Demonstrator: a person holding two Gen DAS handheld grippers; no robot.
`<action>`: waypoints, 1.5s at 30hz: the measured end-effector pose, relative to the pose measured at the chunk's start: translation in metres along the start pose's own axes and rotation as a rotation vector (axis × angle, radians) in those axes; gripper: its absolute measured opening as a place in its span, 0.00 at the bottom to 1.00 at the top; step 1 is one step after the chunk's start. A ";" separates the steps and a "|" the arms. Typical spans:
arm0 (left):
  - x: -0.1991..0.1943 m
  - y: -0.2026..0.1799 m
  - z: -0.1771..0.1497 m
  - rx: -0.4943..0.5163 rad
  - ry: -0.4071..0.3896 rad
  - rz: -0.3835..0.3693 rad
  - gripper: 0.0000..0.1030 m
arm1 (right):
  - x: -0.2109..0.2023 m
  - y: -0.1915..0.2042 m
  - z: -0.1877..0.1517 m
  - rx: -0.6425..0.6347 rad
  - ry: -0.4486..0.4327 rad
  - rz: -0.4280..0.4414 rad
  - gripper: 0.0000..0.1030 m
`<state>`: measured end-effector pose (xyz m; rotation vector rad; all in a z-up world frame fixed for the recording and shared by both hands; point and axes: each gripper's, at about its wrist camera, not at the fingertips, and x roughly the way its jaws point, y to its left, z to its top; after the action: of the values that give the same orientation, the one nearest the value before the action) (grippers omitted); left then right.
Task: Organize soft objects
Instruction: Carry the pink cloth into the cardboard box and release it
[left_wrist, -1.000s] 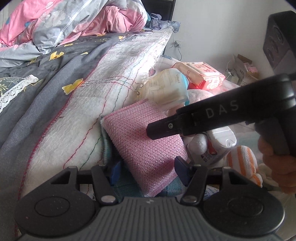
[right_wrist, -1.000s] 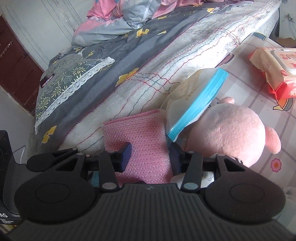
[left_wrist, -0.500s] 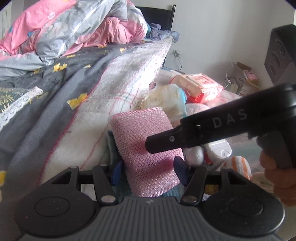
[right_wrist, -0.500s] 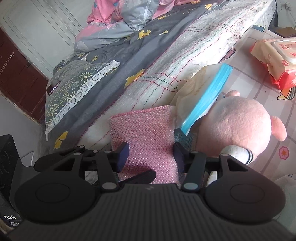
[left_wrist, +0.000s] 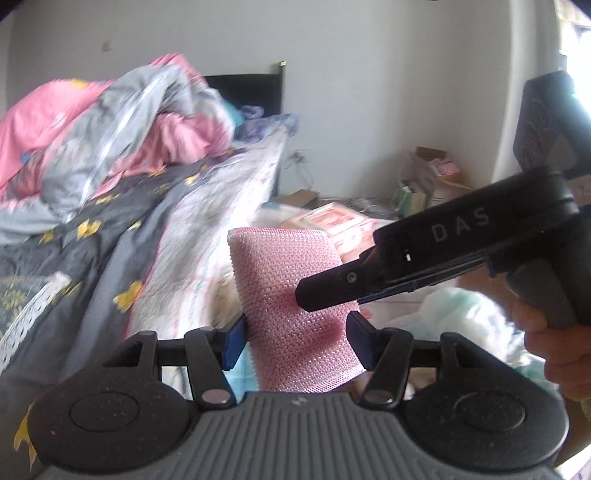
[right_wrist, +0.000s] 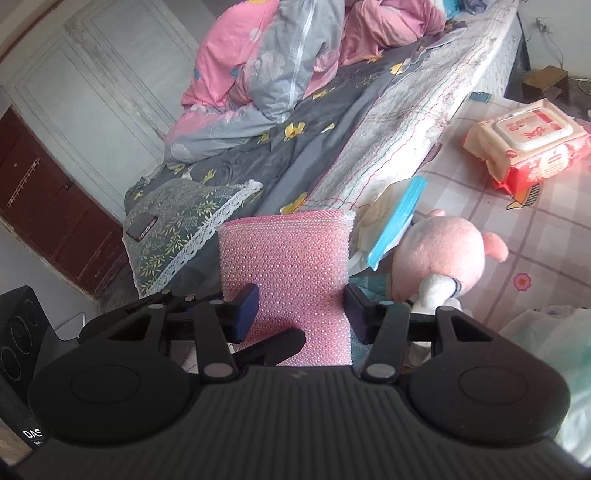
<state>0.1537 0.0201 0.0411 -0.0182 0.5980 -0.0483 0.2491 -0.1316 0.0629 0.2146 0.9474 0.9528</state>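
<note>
A pink, bumpy sponge pad (left_wrist: 284, 266) stands upright in the air beside the bed. My left gripper (left_wrist: 298, 341) is shut on its lower part, with a blue pad pressing on each side. In the right wrist view the same pink pad (right_wrist: 288, 251) sits between the pads of my right gripper (right_wrist: 301, 314), which is also shut on it. One of the right gripper's fingers (left_wrist: 332, 288) crosses in front of the pad, held by a person's hand (left_wrist: 557, 350). One of the left gripper's fingers (right_wrist: 280, 341) shows under the pad.
The bed (right_wrist: 295, 147) with a grey sheet and a pink-grey quilt fills the left. On the checked floor mat lie a pink plush pig (right_wrist: 439, 254), a blue-edged packet (right_wrist: 395, 221), a wet-wipes pack (right_wrist: 528, 147) and a pale plastic bag (right_wrist: 546, 339). A phone (right_wrist: 142, 227) rests on the pillow.
Both grippers have risen with the pink pad, which has come up off the pile on the floor and now stands upright. More of the wall and room shows.
</note>
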 end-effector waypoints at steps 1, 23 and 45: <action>-0.001 -0.009 0.005 0.015 -0.005 -0.019 0.57 | -0.013 -0.003 -0.002 0.016 -0.019 -0.010 0.49; 0.122 -0.299 0.054 0.308 0.208 -0.465 0.57 | -0.276 -0.236 -0.109 0.540 -0.264 -0.285 0.48; 0.144 -0.260 0.085 0.214 0.229 -0.328 0.69 | -0.209 -0.371 -0.121 0.655 -0.145 -0.485 0.48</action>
<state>0.3104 -0.2467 0.0387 0.0986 0.8116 -0.4370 0.3305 -0.5409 -0.0851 0.5671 1.0879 0.1576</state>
